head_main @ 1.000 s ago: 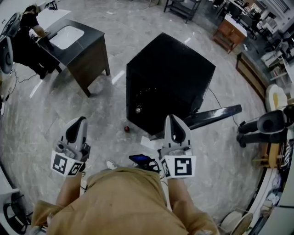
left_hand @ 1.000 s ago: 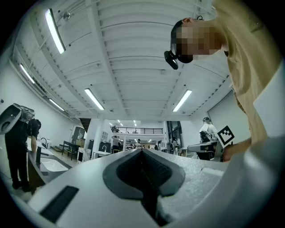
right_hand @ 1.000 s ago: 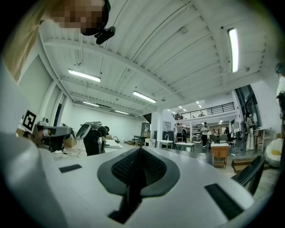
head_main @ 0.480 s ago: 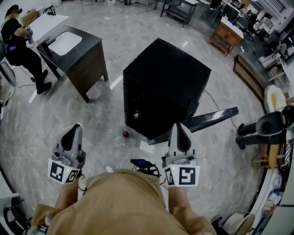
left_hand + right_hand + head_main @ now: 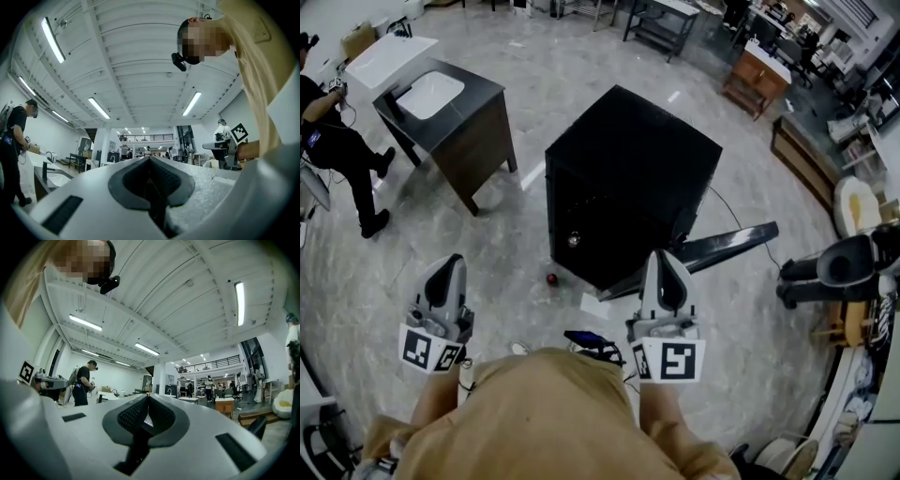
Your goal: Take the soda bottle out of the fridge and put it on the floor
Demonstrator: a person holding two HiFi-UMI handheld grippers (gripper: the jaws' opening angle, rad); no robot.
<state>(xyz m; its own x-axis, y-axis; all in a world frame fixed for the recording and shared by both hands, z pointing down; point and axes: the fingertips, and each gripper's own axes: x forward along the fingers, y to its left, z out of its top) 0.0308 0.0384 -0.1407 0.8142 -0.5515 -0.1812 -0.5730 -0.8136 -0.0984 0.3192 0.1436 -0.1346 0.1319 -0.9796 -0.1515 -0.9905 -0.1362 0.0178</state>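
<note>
A black cube-shaped fridge [image 5: 628, 183] stands on the grey floor ahead of me. A dark slab [image 5: 722, 246] that looks like its open door juts out from its lower right corner. On the floor by its near corner lies a small red round thing [image 5: 551, 278]; I cannot tell whether it is the soda bottle. My left gripper [image 5: 448, 267] hangs short of the fridge on the left, shut and empty. Just before the near right corner, my right gripper [image 5: 662, 258] is also shut with nothing in it. Both gripper views show closed jaws, left gripper [image 5: 150, 159] and right gripper [image 5: 147, 397], pointing across the room.
A dark sink cabinet [image 5: 478, 117] stands at the left, with a person in black [image 5: 337, 150] beside it. A white sheet [image 5: 593, 305] lies on the floor near the fridge. A black machine [image 5: 839, 272] and a wooden cabinet [image 5: 759, 75] are at the right.
The right gripper has shifted slightly and still sits before the fridge corner. Both grippers stay shut. The person in black has moved away from the sink cabinet toward the left edge.
</note>
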